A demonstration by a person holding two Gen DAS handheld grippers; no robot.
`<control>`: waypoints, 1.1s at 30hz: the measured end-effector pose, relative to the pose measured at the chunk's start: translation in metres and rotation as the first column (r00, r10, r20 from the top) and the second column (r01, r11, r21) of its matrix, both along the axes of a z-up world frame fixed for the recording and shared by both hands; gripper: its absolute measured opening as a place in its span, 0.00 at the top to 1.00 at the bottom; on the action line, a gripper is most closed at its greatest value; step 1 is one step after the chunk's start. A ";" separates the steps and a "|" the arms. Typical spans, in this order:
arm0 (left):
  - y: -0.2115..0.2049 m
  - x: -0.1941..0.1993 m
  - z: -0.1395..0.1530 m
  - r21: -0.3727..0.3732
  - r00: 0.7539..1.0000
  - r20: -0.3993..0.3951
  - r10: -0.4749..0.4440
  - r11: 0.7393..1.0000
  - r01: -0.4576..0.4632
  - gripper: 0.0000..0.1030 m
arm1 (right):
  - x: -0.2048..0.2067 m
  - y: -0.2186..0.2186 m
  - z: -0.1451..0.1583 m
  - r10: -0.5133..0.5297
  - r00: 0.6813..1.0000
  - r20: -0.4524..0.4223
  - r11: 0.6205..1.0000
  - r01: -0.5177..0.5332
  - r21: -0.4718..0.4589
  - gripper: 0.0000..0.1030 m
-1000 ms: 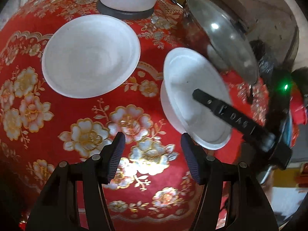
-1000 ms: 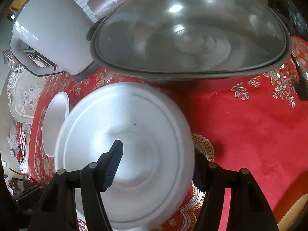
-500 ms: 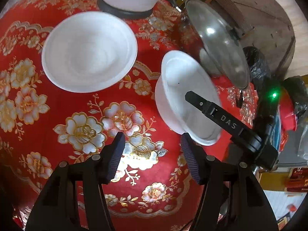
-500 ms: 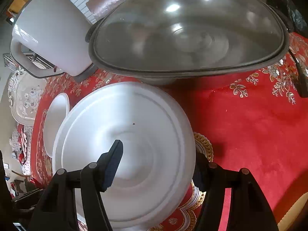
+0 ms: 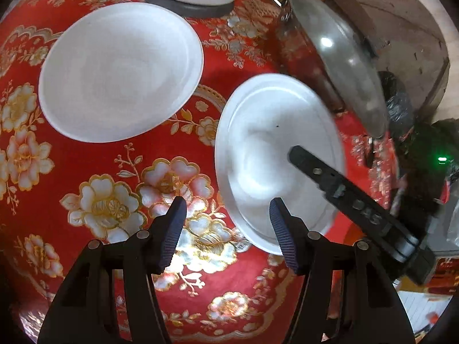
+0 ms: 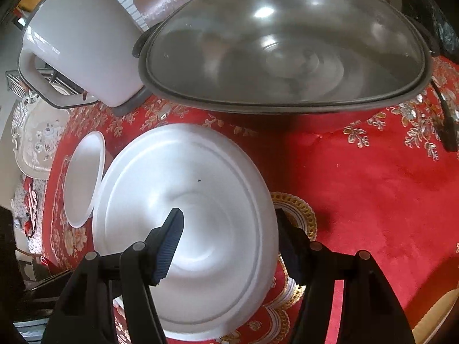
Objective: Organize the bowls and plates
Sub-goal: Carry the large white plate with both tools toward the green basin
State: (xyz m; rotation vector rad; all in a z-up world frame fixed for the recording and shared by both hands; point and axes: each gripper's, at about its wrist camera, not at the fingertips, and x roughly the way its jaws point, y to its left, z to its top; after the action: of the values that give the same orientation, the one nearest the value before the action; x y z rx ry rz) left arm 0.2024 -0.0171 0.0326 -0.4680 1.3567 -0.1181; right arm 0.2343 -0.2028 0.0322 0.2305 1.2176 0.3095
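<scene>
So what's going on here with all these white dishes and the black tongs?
Someone is tidying dishes on a red floral tablecloth using two hand-held grippers. The right gripper has its jaws either side of the rim of a white plate, which looks lifted and tilted. The left gripper hangs open and empty over the cloth. A second white plate lies flat nearby, beside a white kettle and a glass-lidded pan.

Matt white dishes on patterned red cloth

The plate (image 6: 186, 229) looks matt, foam-like; the tablecloth (image 6: 373, 195) woven, gold-printed; the lid (image 6: 287, 43) glossy glass.
</scene>
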 end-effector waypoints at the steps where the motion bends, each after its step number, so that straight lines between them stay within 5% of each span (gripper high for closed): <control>1: -0.003 0.001 -0.002 0.039 1.000 0.004 -0.008 0.999 0.008 0.44 | -0.001 0.000 0.001 0.000 1.000 0.004 1.000 0.000 -0.008 0.54; 4: -0.007 0.003 -0.008 0.099 0.999 0.000 -0.034 0.994 0.034 0.76 | -0.004 -0.001 0.003 0.009 1.000 0.006 0.999 -0.008 -0.031 0.62; 21: -0.004 -0.026 -0.004 0.141 0.990 -0.020 -0.139 0.980 0.141 0.82 | -0.071 0.013 0.018 0.053 0.999 -0.005 0.996 -0.053 -0.073 0.65; 23: -0.004 -0.032 -0.004 0.147 0.990 -0.023 -0.136 0.980 0.138 0.82 | -0.077 0.010 0.019 0.049 0.999 0.008 0.996 -0.048 -0.071 0.63; 26: -0.001 -0.037 -0.006 0.133 0.991 -0.035 -0.128 0.982 0.132 0.82 | -0.077 0.004 0.021 0.030 0.999 0.028 0.994 -0.027 -0.102 0.49; 33: -0.005 -0.039 -0.005 0.174 0.989 -0.018 -0.146 0.974 0.147 0.82 | -0.067 -0.005 0.024 0.063 0.996 0.060 0.987 -0.053 -0.154 0.50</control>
State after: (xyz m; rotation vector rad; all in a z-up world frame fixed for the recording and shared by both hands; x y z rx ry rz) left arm 0.1637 -0.0219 0.0279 -0.2205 1.3920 -0.1178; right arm 0.1669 -0.2078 0.0561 0.0521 1.1796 0.2707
